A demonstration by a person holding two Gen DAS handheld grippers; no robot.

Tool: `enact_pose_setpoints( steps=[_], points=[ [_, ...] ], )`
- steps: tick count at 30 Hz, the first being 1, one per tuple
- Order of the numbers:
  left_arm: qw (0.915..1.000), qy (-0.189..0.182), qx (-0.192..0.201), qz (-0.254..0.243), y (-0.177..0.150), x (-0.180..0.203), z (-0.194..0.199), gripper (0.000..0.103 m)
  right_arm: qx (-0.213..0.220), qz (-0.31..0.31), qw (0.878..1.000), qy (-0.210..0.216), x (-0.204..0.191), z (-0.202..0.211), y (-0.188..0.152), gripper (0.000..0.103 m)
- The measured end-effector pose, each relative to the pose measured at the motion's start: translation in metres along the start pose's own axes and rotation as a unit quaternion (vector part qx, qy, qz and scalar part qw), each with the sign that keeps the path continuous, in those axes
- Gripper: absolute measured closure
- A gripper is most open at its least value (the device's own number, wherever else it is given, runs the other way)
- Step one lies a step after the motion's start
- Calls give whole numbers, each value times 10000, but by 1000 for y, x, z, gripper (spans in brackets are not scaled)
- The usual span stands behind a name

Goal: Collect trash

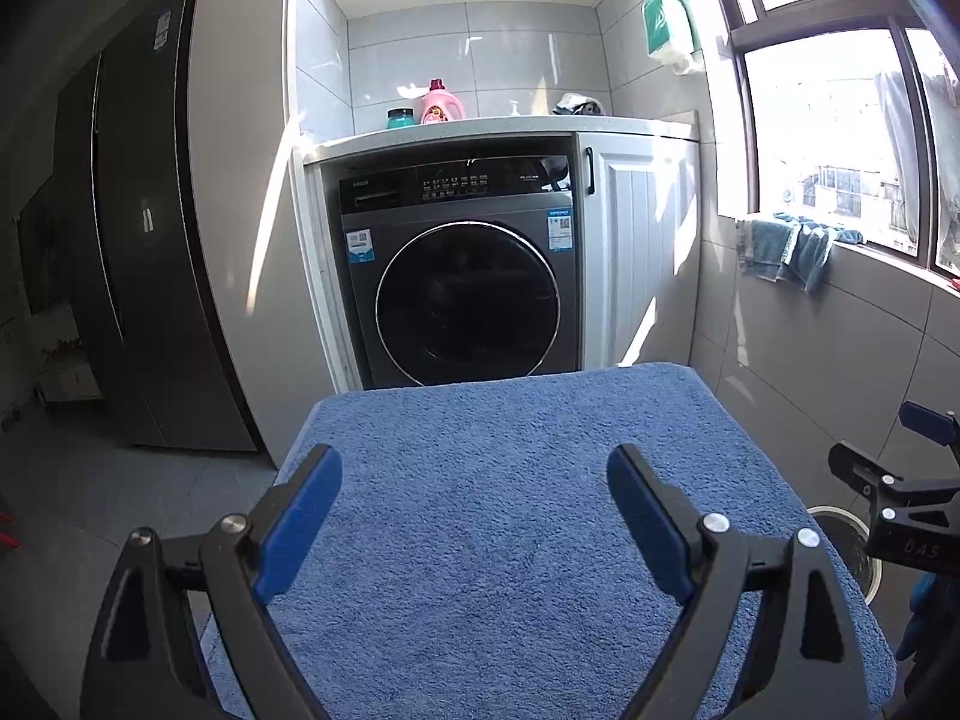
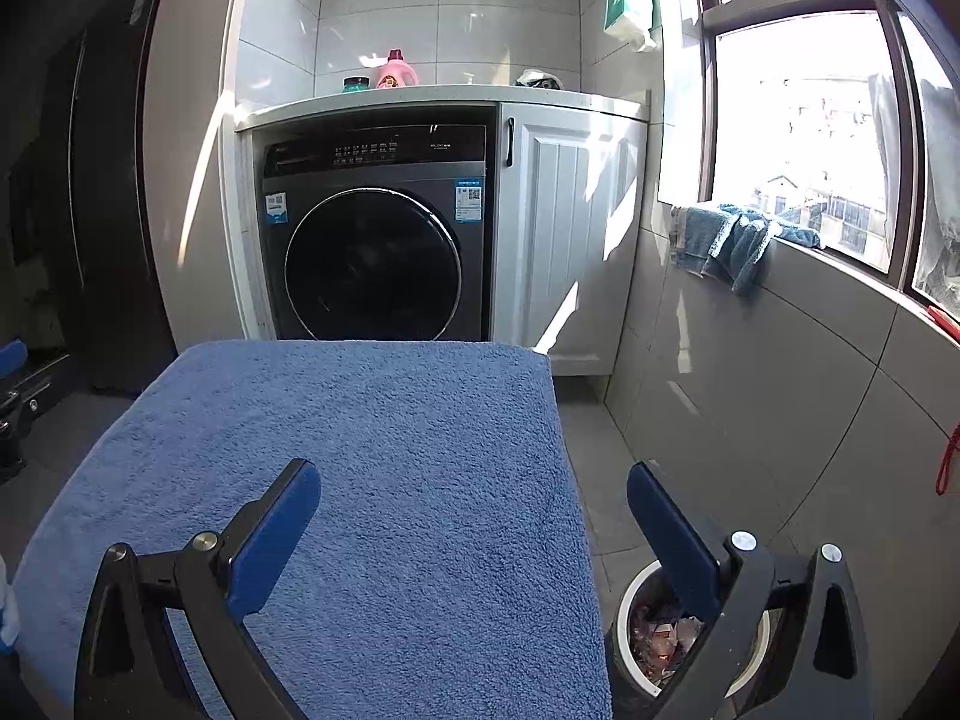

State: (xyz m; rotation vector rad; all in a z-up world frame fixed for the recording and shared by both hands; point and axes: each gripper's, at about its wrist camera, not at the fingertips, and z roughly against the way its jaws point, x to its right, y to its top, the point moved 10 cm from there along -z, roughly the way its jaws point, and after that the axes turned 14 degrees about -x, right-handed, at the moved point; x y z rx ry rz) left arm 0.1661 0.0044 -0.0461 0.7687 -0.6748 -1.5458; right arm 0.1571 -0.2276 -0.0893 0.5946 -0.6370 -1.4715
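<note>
Over blue terry-towel-covered table [image 1: 510,480]: left gripper [image 1: 474,516] and right gripper [image 2: 474,534] both spread wide, empty; round white-rimmed trash bin [image 2: 636,594] at right holds scraps.

Hard daylight enters through the brown-framed window [image 1: 834,138] at right, blown out to white. Sun streaks cross the white panelled cabinet door [image 2: 570,228] and the grey glossy wall tiles [image 2: 750,372]. Left side dim, near black. Strong fisheye bending at edges (dark vignette in corners). Focus acceptable centrally.
</note>
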Motion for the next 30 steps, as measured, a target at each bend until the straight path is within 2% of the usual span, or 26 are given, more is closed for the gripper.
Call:
enact_pose_setpoints(
  steps=[24, 30],
  points=[
    [9997, -20, 206, 121, -7, -11, 34, 13, 375, 100, 9992, -38, -13, 39, 6, 0],
    [9991, -51, 289, 292, -9, -25, 44, 13, 519, 171, 9984, -106, -22, 54, 15, 0]
  ],
)
